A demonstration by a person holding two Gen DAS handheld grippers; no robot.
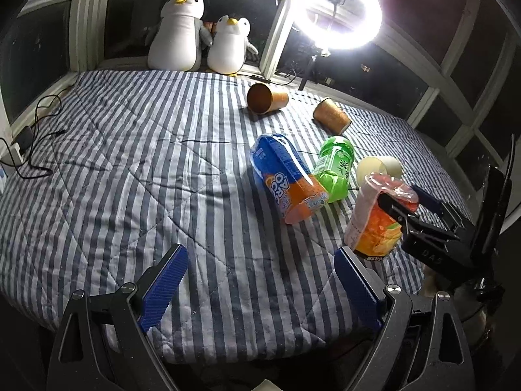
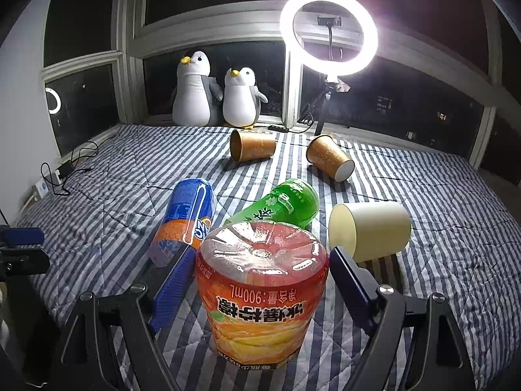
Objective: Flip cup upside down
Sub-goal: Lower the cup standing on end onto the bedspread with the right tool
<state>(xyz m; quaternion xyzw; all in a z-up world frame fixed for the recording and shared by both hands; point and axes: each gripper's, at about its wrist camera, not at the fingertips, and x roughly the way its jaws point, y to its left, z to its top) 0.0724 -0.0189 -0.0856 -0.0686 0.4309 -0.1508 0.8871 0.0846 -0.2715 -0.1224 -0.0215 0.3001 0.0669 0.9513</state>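
An orange bottle-cut cup (image 2: 260, 290) with a red base stands upside down on the striped bedspread, between the fingers of my right gripper (image 2: 260, 280). The blue pads touch its sides. It also shows in the left wrist view (image 1: 374, 218), with the right gripper (image 1: 400, 202) at its top. My left gripper (image 1: 260, 280) is open and empty over the bed's front edge. A blue-orange cup (image 2: 189, 218), a green cup (image 2: 283, 203) and a cream cup (image 2: 371, 231) lie on their sides behind.
Two gold paper cups (image 2: 254, 145) (image 2: 329, 156) lie on their sides farther back. Two plush penguins (image 2: 215, 94) sit on the window sill. A lit ring light (image 2: 329, 31) stands at the back right. Cables and a charger (image 2: 68, 169) lie at the left edge.
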